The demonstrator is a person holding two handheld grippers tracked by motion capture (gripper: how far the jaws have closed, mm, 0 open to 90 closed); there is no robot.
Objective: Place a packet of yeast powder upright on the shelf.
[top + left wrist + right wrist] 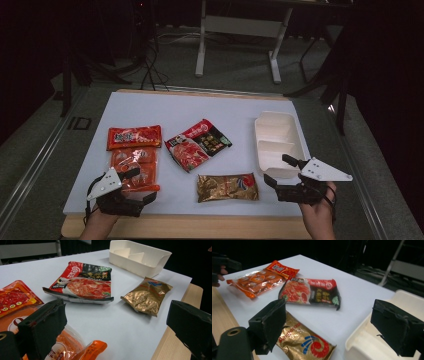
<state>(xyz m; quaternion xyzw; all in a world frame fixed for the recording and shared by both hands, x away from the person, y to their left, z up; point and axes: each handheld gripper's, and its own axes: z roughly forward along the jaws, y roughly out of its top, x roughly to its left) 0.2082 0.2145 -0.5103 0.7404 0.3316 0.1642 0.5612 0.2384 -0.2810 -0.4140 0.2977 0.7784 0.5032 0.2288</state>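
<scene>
While both grippers hover with jaws apart, four packets lie on the counter (215,102).
Left gripper (137,184) by the orange packet (134,169); right gripper (280,172) between gold packet (228,187) and white tray (280,142).

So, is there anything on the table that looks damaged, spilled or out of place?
Nothing stands out. The four packets lie flat and closed on the white table, the gold packet nearest the front edge. The white tray sits upright and empty at the right. Nothing is spilled.
</scene>
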